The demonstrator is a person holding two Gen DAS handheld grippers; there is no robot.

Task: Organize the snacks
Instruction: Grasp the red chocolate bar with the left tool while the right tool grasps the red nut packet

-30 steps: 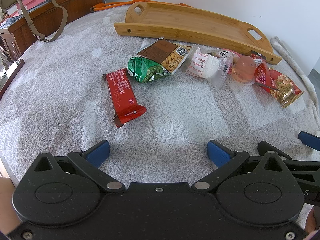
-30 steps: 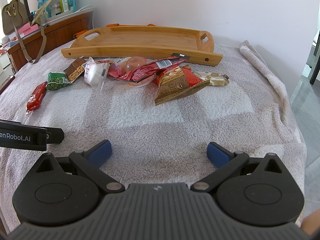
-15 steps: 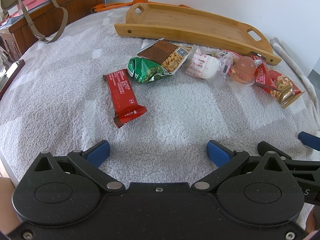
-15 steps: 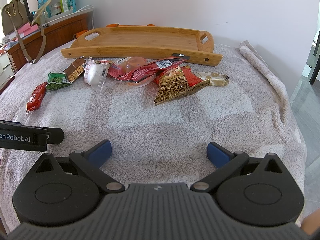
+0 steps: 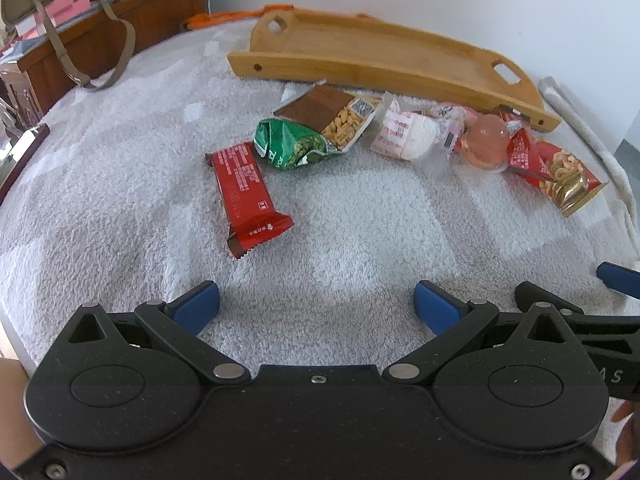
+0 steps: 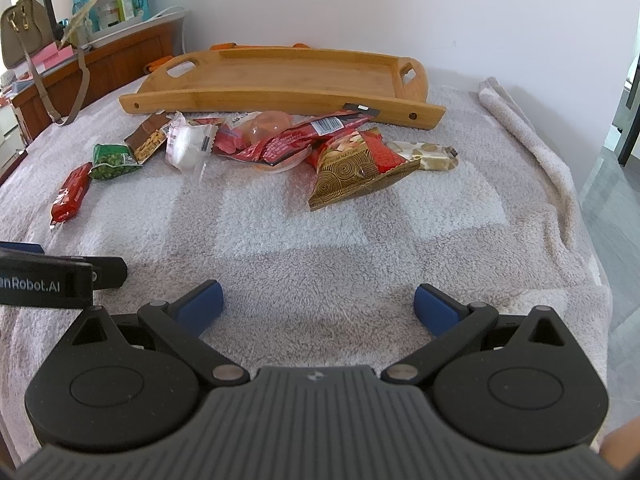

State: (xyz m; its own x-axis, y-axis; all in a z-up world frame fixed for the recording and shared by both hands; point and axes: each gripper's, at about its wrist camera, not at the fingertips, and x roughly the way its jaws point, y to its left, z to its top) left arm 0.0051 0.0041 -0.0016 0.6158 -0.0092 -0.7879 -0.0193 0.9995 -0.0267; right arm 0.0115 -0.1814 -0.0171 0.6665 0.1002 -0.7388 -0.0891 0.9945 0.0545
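Note:
Several snack packs lie in a row on a grey fleece blanket in front of an empty wooden tray. A red bar lies nearest my left gripper, which is open and holds nothing. Beyond it are a green pack, a brown peanut bar, a white pouch, a pink jelly cup and a gold nut bag. My right gripper is open, hovering short of the gold bag.
A wooden dresser with bottles and a handbag stands at the left. A rolled blanket edge runs along the right, with floor beyond. Orange straps lie behind the tray. The left gripper's side shows at the right view's left edge.
The left wrist view has shifted slightly, the snacks now sitting a little lower in the frame. Both grippers stay open; no snack has moved.

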